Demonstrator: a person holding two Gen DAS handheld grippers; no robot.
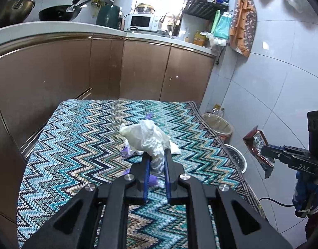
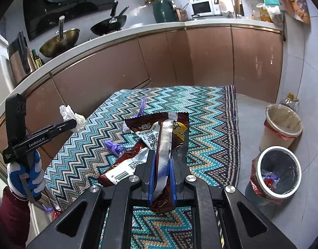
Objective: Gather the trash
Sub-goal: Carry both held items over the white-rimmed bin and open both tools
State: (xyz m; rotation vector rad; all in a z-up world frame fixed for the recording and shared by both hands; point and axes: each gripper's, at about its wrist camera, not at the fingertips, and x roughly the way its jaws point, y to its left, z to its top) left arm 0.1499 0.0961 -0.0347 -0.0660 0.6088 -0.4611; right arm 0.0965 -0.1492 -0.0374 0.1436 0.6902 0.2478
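A crumpled white tissue (image 1: 147,138) is pinched between the nearly closed jaws of the left gripper (image 1: 157,155), held in the air above the zigzag cloth (image 1: 76,145) covering the table. The right gripper (image 2: 161,161) is clamped just as tightly on a brown snack wrapper (image 2: 159,132), also lifted off the cloth. Purple scraps (image 2: 114,147) lie on the cloth beneath them. On the floor to the right of the table stand a grey bin (image 2: 277,172) with some trash inside and, behind it, a beige bin (image 2: 282,124). A kitchen counter (image 2: 138,31) with brown cabinets runs behind the table.
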